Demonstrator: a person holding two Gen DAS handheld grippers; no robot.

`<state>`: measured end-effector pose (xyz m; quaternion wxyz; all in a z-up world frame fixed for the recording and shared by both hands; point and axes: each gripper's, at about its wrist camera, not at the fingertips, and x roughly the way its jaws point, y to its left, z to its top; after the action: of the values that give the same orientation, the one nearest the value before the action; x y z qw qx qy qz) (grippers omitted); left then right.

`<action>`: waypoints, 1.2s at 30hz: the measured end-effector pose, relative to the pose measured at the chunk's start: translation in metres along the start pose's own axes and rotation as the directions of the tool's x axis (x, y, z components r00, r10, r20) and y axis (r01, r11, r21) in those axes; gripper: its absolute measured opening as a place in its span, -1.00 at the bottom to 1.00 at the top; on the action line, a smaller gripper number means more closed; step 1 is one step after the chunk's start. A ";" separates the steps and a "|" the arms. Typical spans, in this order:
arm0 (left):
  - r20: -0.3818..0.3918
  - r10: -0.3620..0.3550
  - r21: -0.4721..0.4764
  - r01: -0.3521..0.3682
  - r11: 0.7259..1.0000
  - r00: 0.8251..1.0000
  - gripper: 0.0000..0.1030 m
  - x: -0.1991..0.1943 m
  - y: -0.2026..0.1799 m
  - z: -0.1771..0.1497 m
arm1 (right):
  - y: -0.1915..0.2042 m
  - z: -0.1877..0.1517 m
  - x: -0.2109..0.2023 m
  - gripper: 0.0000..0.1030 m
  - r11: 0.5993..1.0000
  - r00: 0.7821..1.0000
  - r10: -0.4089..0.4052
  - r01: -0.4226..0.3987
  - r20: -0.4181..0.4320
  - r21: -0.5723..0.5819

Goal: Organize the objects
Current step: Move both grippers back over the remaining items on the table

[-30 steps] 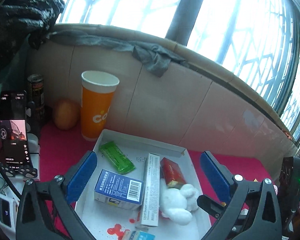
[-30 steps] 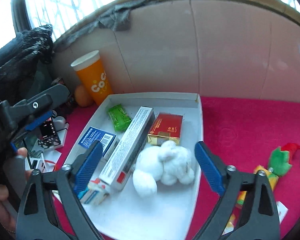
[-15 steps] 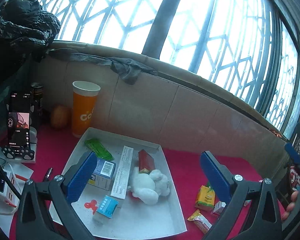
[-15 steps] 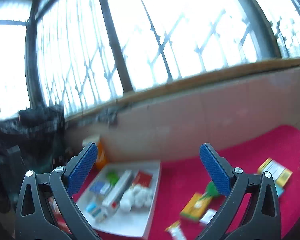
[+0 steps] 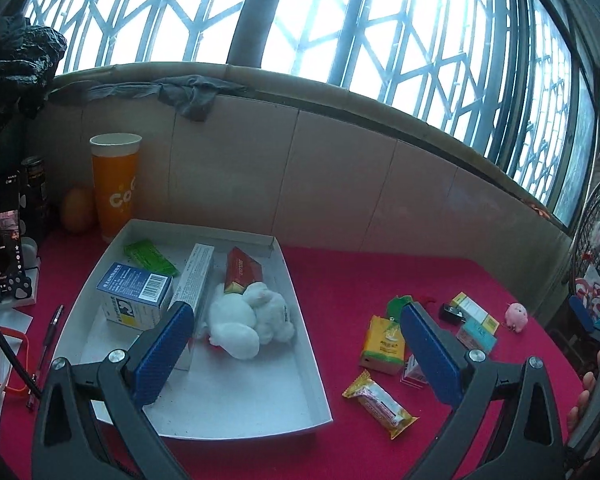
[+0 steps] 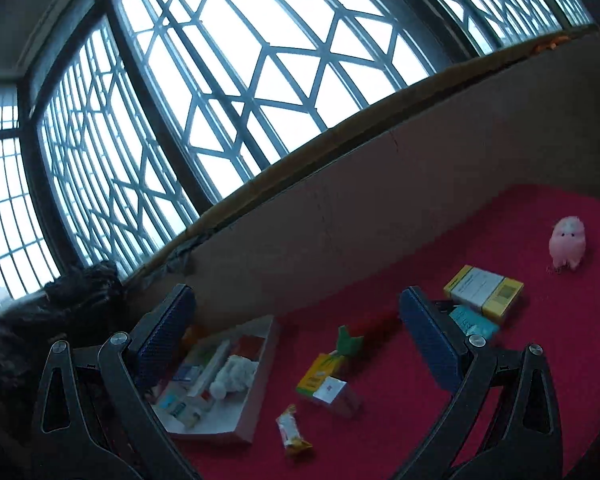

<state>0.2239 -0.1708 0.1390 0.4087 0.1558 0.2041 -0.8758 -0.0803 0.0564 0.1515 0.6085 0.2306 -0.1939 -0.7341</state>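
1. My left gripper (image 5: 296, 356) is wide open and holds nothing. My right gripper (image 6: 296, 340) is wide open too, with nothing in it.

2. Just past my left blue fingers (image 5: 162, 354) lies the white tray (image 5: 300, 344). It already has things in it: a fluffy white toy (image 5: 252, 320), a red box (image 5: 242, 270), a long white box (image 5: 194, 276), a blue and white box (image 5: 134, 294) and a green packet (image 5: 150, 258). I think that part of the tidying is done.

3. On the red cloth (image 5: 360, 276), things are still loose. Between my left fingers and to their right lie a yellow box (image 5: 384, 344) and a snack bar (image 5: 380, 402).

4. Past my right gripper's right finger (image 6: 430, 346) I see a yellow and white box (image 6: 484, 290) touching a small teal box (image 6: 474, 322). A pink toy (image 6: 567, 242) sits farther out, well apart from them.

5. A green thing (image 6: 348, 342) lies between my right fingers, just beyond the yellow box.

6. So I think the job is about half done. The loose things still need to go in the tray.
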 end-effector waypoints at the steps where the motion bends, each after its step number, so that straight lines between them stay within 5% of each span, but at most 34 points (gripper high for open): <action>1: -0.004 -0.004 0.001 0.004 1.000 1.000 1.00 0.002 -0.002 -0.001 | -0.010 0.002 -0.007 1.00 0.999 0.999 0.020 -0.021 0.032 0.049; 5: -0.028 -0.062 0.003 0.062 0.998 0.998 1.00 0.006 -0.012 -0.007 | -0.023 0.011 -0.032 1.00 0.994 0.982 -0.106 0.102 0.159 0.035; 8: -0.042 -0.102 -0.007 0.102 0.995 0.994 1.00 0.009 -0.015 -0.011 | -0.024 0.011 -0.038 1.00 0.990 0.976 -0.135 0.141 0.172 -0.026; 13: -0.091 -0.145 -0.040 0.142 0.989 0.985 1.00 0.018 -0.012 -0.017 | -0.038 0.005 -0.037 1.00 0.989 0.984 -0.148 0.147 0.098 0.016; 18: -0.185 -0.169 0.062 0.183 0.981 0.968 1.00 0.031 -0.037 -0.029 | -0.060 -0.007 -0.033 1.00 0.980 0.980 -0.194 0.192 0.034 0.059; 22: -0.291 -0.166 0.098 0.202 0.975 0.942 1.00 0.045 -0.065 -0.049 | -0.067 -0.012 -0.030 1.00 0.977 0.978 -0.210 0.209 0.009 0.049; 29: -0.450 -0.225 0.057 0.279 0.959 0.864 1.00 0.064 -0.119 -0.100 | -0.087 -0.018 -0.028 1.00 0.969 0.973 -0.228 0.231 -0.041 0.091; 36: -0.473 -0.137 0.033 0.173 0.984 0.870 1.00 0.084 -0.119 -0.110 | -0.108 -0.023 -0.030 1.00 0.957 0.966 -0.249 0.257 -0.070 0.137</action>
<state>0.0911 -0.1034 0.0335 0.2697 0.3611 0.2759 -0.8490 -0.1497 0.1056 0.0750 0.4961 0.3161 -0.1996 -0.7837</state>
